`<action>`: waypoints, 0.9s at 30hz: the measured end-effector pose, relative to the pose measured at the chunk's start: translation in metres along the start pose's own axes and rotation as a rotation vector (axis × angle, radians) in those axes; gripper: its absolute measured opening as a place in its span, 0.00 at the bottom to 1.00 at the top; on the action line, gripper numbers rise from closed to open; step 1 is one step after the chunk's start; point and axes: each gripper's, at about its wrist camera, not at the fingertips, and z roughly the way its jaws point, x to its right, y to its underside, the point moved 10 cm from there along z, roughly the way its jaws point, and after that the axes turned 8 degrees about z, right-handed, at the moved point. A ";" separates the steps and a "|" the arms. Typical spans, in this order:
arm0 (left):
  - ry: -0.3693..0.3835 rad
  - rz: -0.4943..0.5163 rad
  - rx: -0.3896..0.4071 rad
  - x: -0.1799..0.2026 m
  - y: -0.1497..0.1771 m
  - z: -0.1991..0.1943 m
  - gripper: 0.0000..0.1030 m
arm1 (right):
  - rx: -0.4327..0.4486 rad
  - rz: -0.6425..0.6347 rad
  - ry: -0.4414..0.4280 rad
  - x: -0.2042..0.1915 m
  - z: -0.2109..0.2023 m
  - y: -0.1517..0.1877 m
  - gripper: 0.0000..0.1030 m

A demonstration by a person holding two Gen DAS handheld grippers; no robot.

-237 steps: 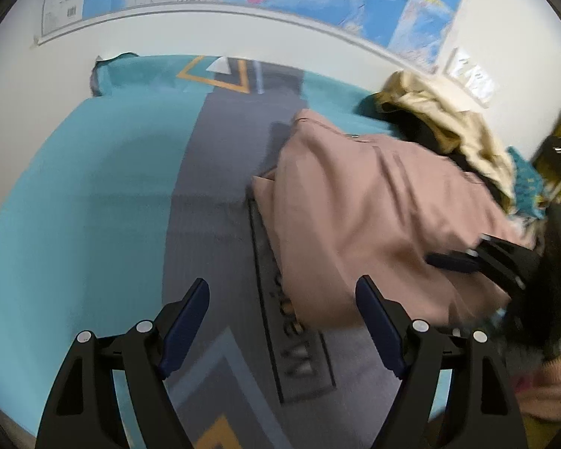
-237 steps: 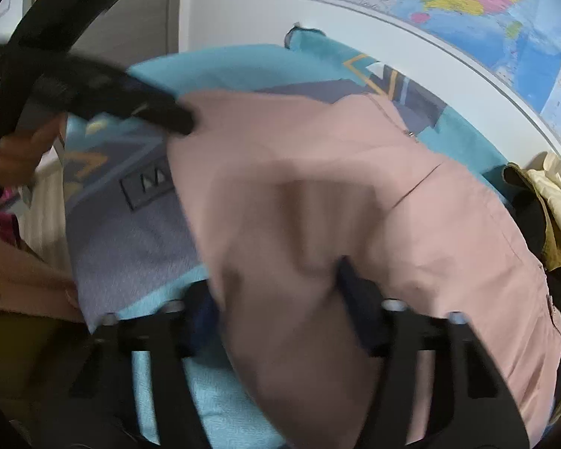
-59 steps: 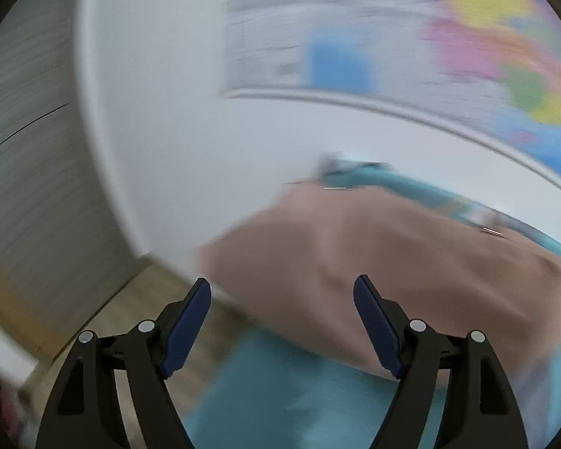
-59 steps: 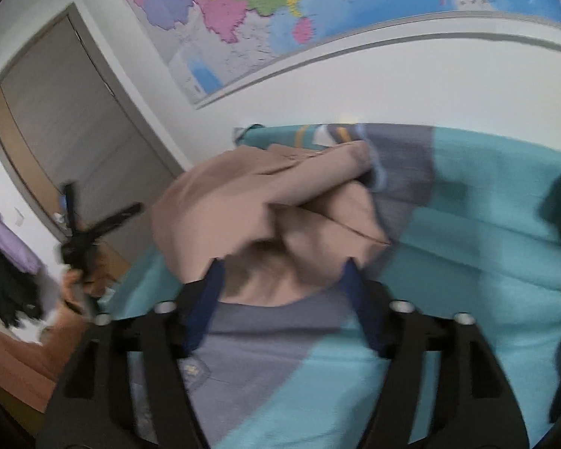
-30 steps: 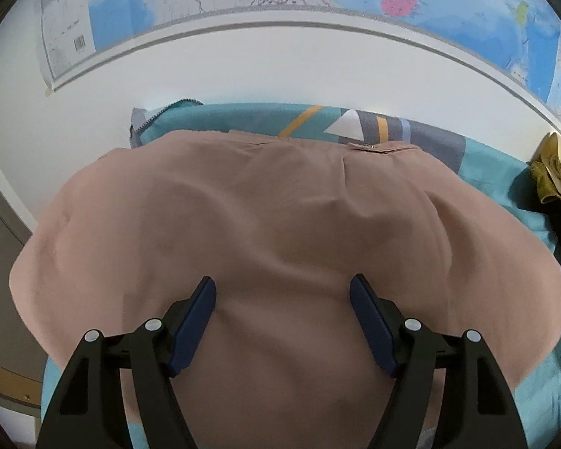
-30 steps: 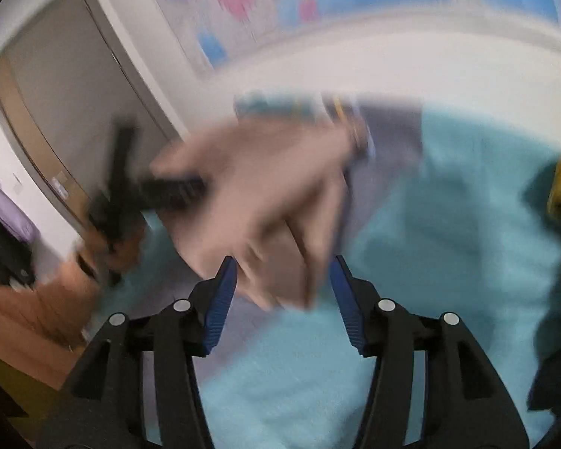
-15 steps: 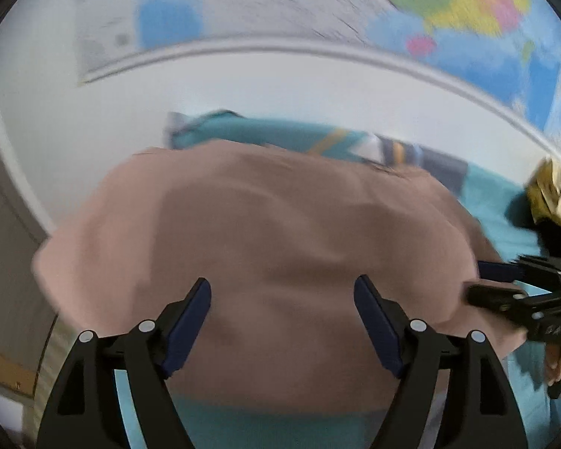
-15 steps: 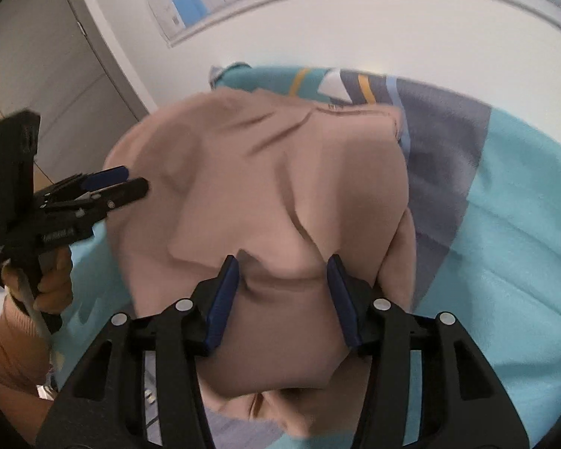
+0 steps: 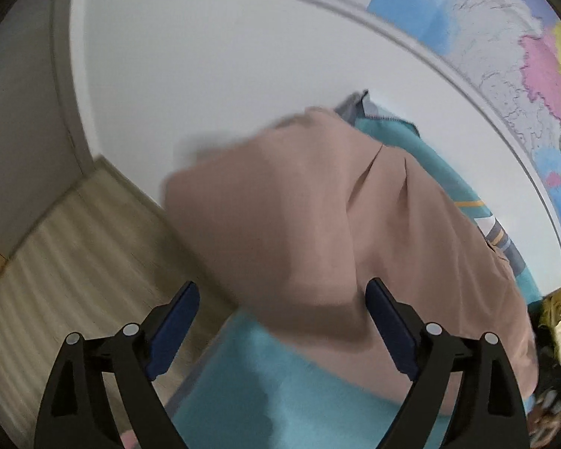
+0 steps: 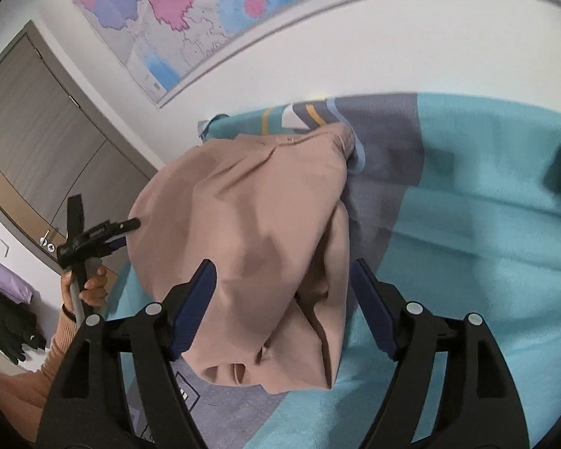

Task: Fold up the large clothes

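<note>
**Garment vs. tongs**

Pink garment (image 10: 265, 232) lies bunched on teal bedspread (image 10: 486, 194), long axis running away from us. Right gripper (image 10: 280, 295), jaws apart, straddles its near end; left gripper (image 9: 280, 321), also apart, sits w/ cloth ahead-right. We judge right nearer.

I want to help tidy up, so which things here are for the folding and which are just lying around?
For the folding:
pink garment, spread over the blanket
left gripper, open
right gripper, open
teal and grey blanket underneath

Just lying around:
wall map
yellow clothes
purple clothing by the door
</note>
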 end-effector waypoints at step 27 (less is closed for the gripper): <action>-0.124 -0.018 0.071 -0.022 -0.054 0.032 0.29 | -0.082 0.050 -0.039 -0.029 0.098 -0.014 0.24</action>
